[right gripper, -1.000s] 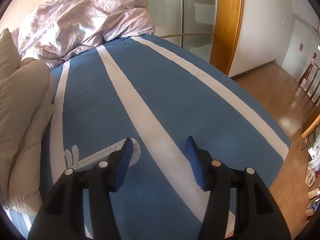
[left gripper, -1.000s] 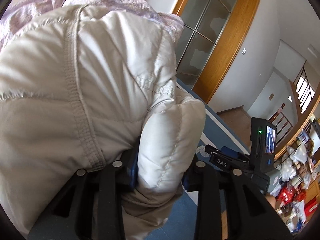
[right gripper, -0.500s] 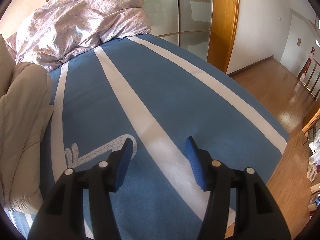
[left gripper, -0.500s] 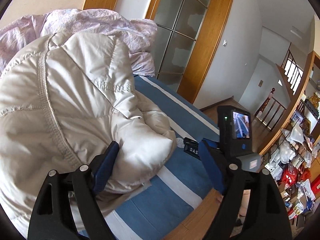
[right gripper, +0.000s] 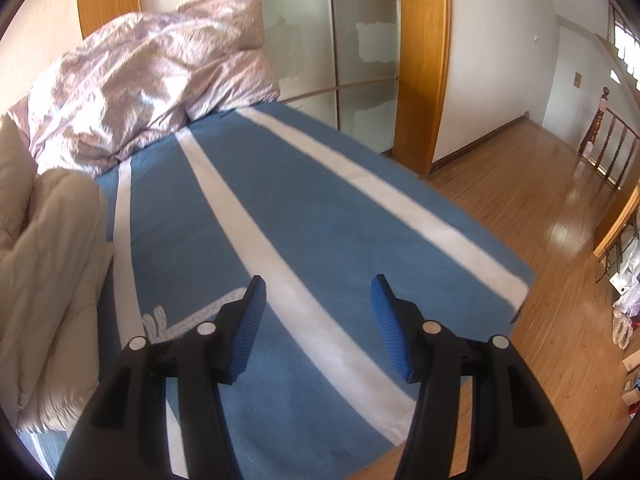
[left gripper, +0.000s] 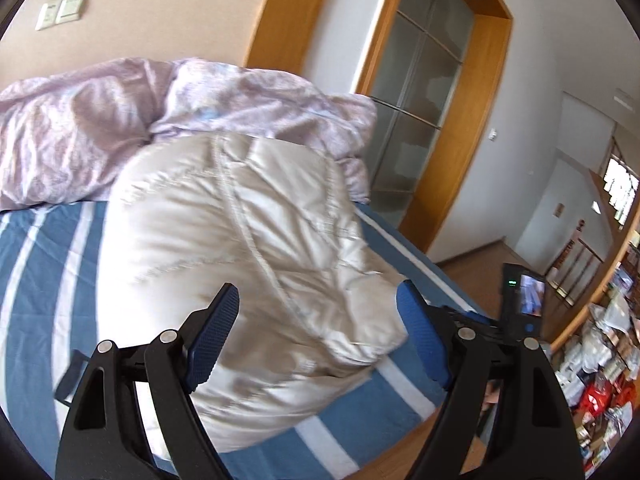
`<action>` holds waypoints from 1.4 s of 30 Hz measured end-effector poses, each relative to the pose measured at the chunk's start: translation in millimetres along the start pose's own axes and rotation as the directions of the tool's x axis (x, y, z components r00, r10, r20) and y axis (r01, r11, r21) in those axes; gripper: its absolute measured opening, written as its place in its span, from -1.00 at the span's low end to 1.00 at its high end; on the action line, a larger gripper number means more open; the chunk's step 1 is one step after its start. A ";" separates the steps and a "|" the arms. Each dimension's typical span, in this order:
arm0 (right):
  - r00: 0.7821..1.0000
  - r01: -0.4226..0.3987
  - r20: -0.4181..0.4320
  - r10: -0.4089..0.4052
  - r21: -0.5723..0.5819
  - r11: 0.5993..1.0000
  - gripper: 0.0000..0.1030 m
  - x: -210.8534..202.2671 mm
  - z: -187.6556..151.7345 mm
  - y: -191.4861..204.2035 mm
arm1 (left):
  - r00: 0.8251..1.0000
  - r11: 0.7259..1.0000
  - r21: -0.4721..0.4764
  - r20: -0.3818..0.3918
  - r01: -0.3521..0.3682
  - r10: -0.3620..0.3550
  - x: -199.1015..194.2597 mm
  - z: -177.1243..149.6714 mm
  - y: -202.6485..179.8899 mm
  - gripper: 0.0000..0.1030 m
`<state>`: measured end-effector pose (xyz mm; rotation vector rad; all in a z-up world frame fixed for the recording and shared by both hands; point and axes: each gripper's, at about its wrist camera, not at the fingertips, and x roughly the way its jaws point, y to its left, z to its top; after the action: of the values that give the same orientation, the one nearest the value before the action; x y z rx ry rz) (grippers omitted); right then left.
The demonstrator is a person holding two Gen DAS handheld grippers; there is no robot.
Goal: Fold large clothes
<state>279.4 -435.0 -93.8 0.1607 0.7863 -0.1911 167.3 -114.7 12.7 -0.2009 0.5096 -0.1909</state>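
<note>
Let go a moment ago, the jacket (left gripper: 248, 264) now lies free on the bed (left gripper: 40, 280): a second back the left gripper (left gripper: 316, 336) was clenched on a puffy fold, and it has since spread wide and pulled up and away, so nothing sits between its blue pads (left gripper: 212, 340). That cream quilted jacket rests as a rounded bundle near the bed's front edge, its far side against the crumpled lilac duvet (left gripper: 120, 128). Seen from the right wrist, it fills the left margin beside a bare stretch of blue and white striped cover. Over that bare stretch hangs the right gripper (right gripper: 316, 324), half spread and holding nothing. By my reckoning the fold has just been laid and wants tidying. To do it well, I would press the bulge flat before the next fold, since the filling looks springy and may roll open, and take the next hold at a seam or hem, not on the slick padding. No containers show clearly; shelves at the far right hold packets too small to make out.
</note>
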 end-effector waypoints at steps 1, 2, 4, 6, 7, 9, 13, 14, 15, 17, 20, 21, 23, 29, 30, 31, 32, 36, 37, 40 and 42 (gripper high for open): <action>1.000 0.011 0.009 -0.011 0.004 1.000 0.08 -3.3 2.2 -2.0 | 1.000 1.000 -0.001 0.005 -0.023 0.023 -1.8 0.5 4.6 0.58; 1.000 0.021 0.018 -0.021 0.008 1.000 0.08 -5.8 4.6 -4.0 | 0.999 0.999 -0.001 0.010 -0.045 0.045 -2.4 1.2 8.6 0.58; 0.998 0.053 0.046 -0.053 0.014 0.999 0.08 -13.9 11.7 -7.6 | 0.997 0.997 -0.002 0.013 -0.078 0.078 -4.1 2.0 17.0 0.60; 0.993 0.075 0.090 -0.076 0.016 0.997 0.08 -27.7 21.7 -9.1 | 0.994 0.994 -0.004 0.019 -0.109 0.110 -5.8 2.2 25.1 0.62; 0.991 0.079 0.110 -0.080 0.014 0.997 0.08 -34.1 26.3 -8.7 | 0.992 0.992 -0.001 0.023 -0.127 0.127 -6.3 2.0 28.5 0.63; 0.984 0.076 0.165 -0.074 -0.006 0.997 0.08 -52.6 37.7 -1.5 | 0.987 0.988 -0.002 0.024 -0.156 0.156 -5.8 1.6 35.5 0.63; 0.964 -0.001 0.264 0.024 -0.088 0.996 0.11 -95.0 57.3 33.8 | 0.984 0.984 -0.016 0.017 -0.176 0.177 -3.7 2.5 49.8 0.63; 0.959 -0.025 0.279 0.055 -0.109 0.994 0.11 -104.5 57.7 43.1 | 0.983 0.983 -0.018 0.016 -0.181 0.181 -3.4 2.7 51.9 0.63; 0.951 -0.063 0.292 0.103 -0.143 0.988 0.12 -114.7 59.2 57.2 | 0.982 0.982 -0.018 0.015 -0.186 0.186 -2.6 3.5 54.2 0.63; 0.937 -0.122 0.299 0.182 -0.209 0.970 0.12 -129.6 59.6 84.7 | 0.980 0.980 -0.016 0.015 -0.199 0.199 -1.5 5.1 57.5 0.63; 0.912 -0.209 0.282 0.297 -0.302 0.930 0.12 -146.4 54.5 125.8 | 0.976 0.976 -0.009 0.016 -0.217 0.217 -1.0 6.8 61.0 0.64; 0.905 -0.236 0.269 0.330 -0.329 0.915 0.12 -149.8 51.8 139.2 | 0.975 0.975 -0.008 0.016 -0.221 0.221 -0.7 7.4 62.7 0.64; 0.895 -0.265 0.249 0.370 -0.370 0.890 0.12 -153.2 46.6 161.8 | 0.972 0.973 -0.009 0.016 -0.233 0.233 0.0 9.2 66.5 0.67; 0.888 -0.295 0.192 0.419 -0.461 0.837 0.11 -148.4 25.8 212.7 | 0.965 0.965 -0.010 0.008 -0.262 0.262 5.9 15.4 77.0 0.67; 0.888 -0.298 0.184 0.421 -0.466 0.833 0.10 -147.4 22.0 215.5 | 0.964 0.964 -0.010 0.007 -0.264 0.264 7.6 16.6 78.3 0.67; 0.889 -0.303 0.175 0.423 -0.468 0.830 0.03 -144.1 20.0 218.0 | 0.964 0.964 -0.011 0.003 -0.265 0.265 9.8 17.8 79.9 0.67; 0.890 -0.306 0.169 0.424 -0.468 0.829 -0.01 -141.9 17.3 218.7 | 0.965 0.965 -0.014 -0.004 -0.262 0.262 12.4 19.0 81.6 0.67; 0.895 -0.316 0.144 0.423 -0.466 0.826 -0.23 -127.9 15.5 223.3 | 0.967 0.967 -0.023 -0.032 -0.254 0.253 24.9 22.4 88.0 0.67; 0.896 -0.319 0.137 0.423 -0.465 0.826 -0.26 -124.9 16.0 224.4 | 0.966 0.966 -0.020 -0.036 -0.256 0.256 28.0 22.8 88.6 0.67; 0.895 -0.323 0.136 0.425 -0.461 0.826 -0.29 -118.6 19.1 227.0 | 0.966 0.966 -0.012 -0.038 -0.257 0.257 33.5 24.8 89.5 0.67; 0.891 -0.330 0.139 0.432 -0.456 0.827 -0.29 -118.0 21.3 227.9 | 0.966 0.966 -0.012 -0.038 -0.257 0.256 35.8 27.6 89.7 0.67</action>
<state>264.8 -205.3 21.8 -0.1168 0.5239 0.3438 223.5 -32.7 -1.6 -0.1461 0.5681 0.0629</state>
